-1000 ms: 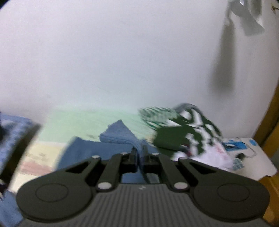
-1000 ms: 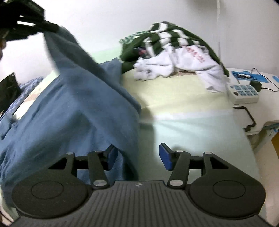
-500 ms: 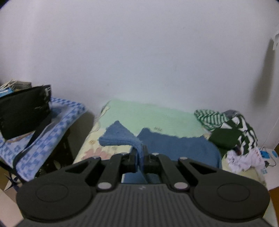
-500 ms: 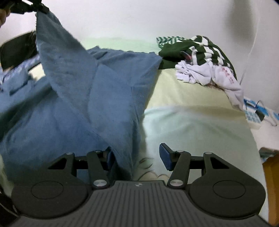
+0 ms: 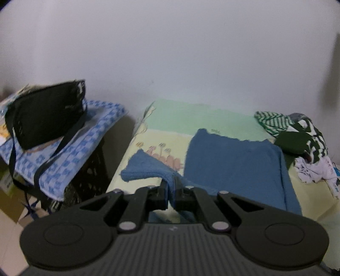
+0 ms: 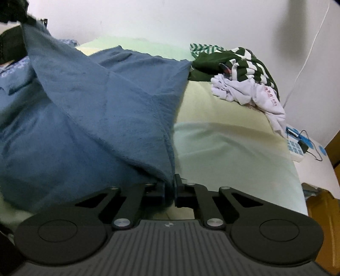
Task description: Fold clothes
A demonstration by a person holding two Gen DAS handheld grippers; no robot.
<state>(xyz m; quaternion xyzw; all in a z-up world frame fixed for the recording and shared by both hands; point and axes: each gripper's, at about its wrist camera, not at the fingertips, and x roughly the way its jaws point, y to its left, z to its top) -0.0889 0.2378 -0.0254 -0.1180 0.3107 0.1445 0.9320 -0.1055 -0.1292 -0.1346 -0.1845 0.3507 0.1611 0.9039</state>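
A blue fleece garment (image 6: 89,110) lies spread over the pale green and yellow bed sheet (image 6: 223,135). My right gripper (image 6: 170,186) is shut on its near right corner, the cloth pinched between the pads. My left gripper (image 5: 172,189) is shut on another corner of the blue garment (image 5: 231,163), with a flap of cloth folded out to its left. In the right wrist view the left gripper (image 6: 27,19) shows at the top left, holding that corner raised.
A heap of green-striped and white clothes (image 6: 238,70) lies at the far right of the bed. A black bag (image 5: 44,112) rests on a blue checked cloth (image 5: 70,148) left of the bed. A power strip with cables (image 6: 297,146) sits on the white side table.
My right gripper's jaws closed on the garment's near corner. My left gripper swung left with its held corner, bringing the black bag and checked cloth into view.
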